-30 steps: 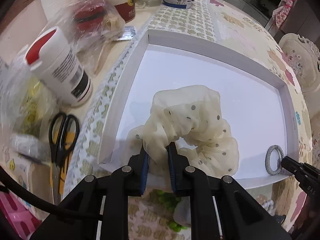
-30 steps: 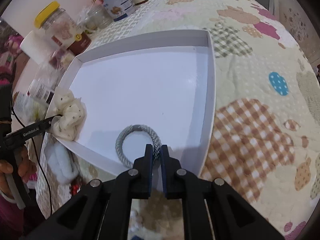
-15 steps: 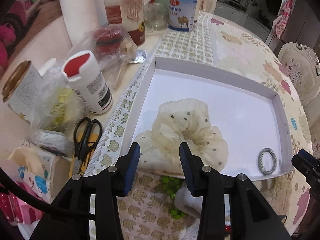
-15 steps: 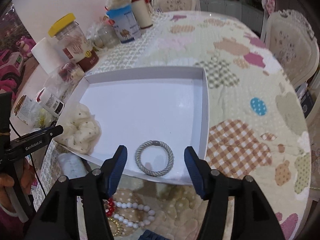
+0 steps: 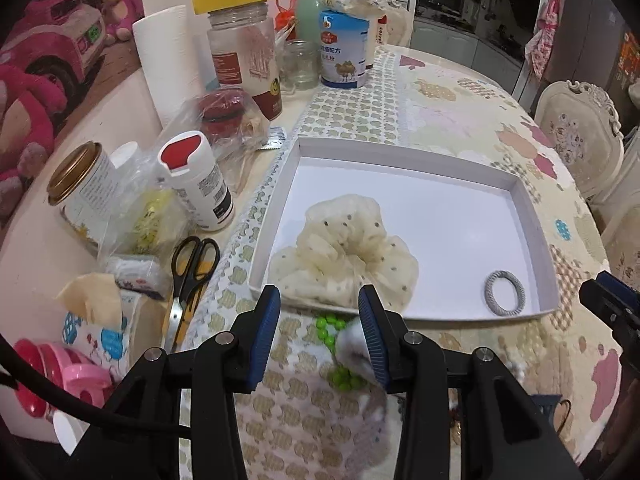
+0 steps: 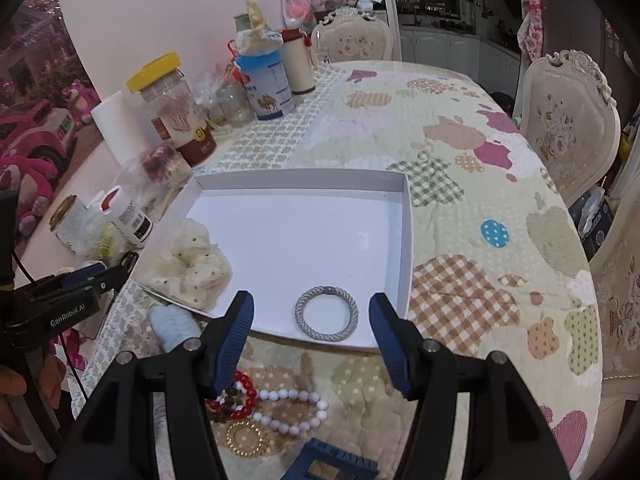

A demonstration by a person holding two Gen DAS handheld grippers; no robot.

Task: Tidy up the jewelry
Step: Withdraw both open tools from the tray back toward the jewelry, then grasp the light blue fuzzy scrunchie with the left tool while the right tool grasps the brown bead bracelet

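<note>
A white shallow tray [image 5: 400,158] [image 6: 406,248] lies on the patterned tablecloth. A cream dotted scrunchie [image 5: 344,256] [image 6: 192,264] lies in its near left corner. A grey braided hair tie [image 5: 505,293] [image 6: 326,313] lies in its near right corner. My left gripper [image 5: 319,320] is open and empty, just in front of the scrunchie. My right gripper [image 6: 311,334] is open and empty, just in front of the hair tie. In front of the tray lie green beads [image 5: 334,326], a pale blue scrunchie [image 6: 176,326], red beads [image 6: 240,394], a white bead bracelet [image 6: 292,410] and a gold ring-shaped piece [image 6: 247,438].
Jars, bottles and a paper roll [image 5: 168,60] crowd the table's left side. Scissors [image 5: 190,276] lie left of the tray. A blue tin [image 6: 266,84] stands behind it. Chairs [image 6: 568,120] stand at the right. A dark blue item [image 6: 332,462] lies near me.
Both grippers let go: the left released the scrunchie, the right the grey hair tie. Both opened wide and drew back from the tray towards me.
</note>
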